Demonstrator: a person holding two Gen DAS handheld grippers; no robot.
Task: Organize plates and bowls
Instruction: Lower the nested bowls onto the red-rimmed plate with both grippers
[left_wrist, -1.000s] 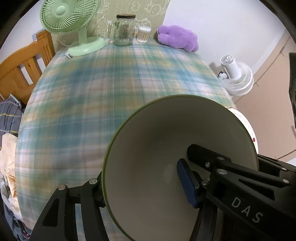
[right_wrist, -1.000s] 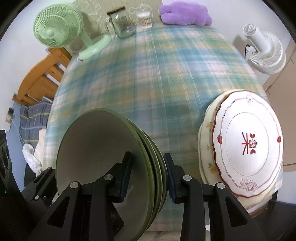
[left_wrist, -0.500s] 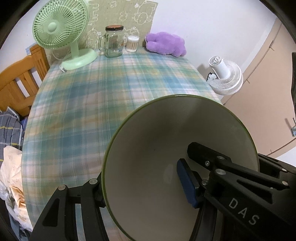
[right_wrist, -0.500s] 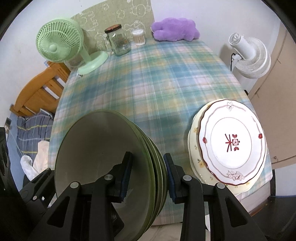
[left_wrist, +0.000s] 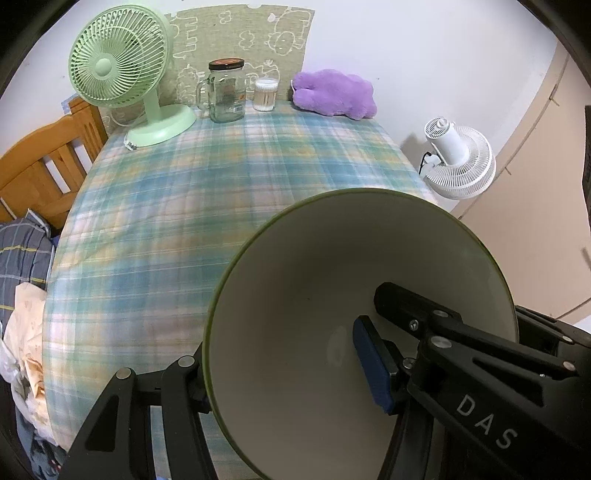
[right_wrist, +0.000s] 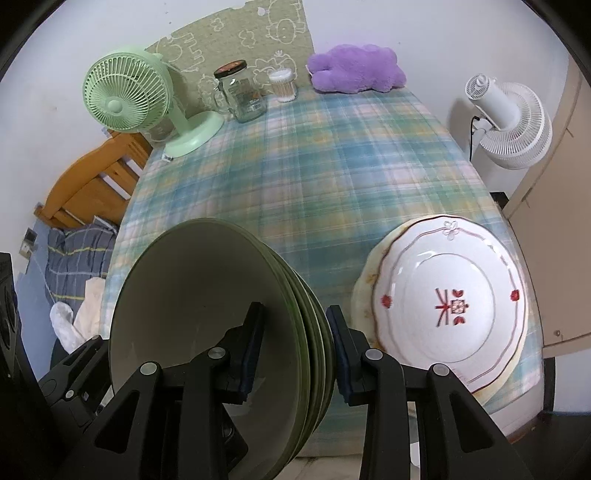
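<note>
Because the plaid tablecloth (right_wrist: 332, 177) is bare across its middle, the nested green bowls (right_wrist: 229, 332) seem to be carried there, tilted, held at both rims for balance. Stacked plates (right_wrist: 450, 306) sit at the near right corner, probably already sorted. The right gripper (right_wrist: 295, 347) pinches the stack's right rim, one pad inside, one outside. The left gripper (left_wrist: 284, 369) clamps the opposite rim, its outer finger (left_wrist: 155, 384) half hidden behind the bowl. How many bowls nest I cannot count surely; the lower edges are cut off.
</note>
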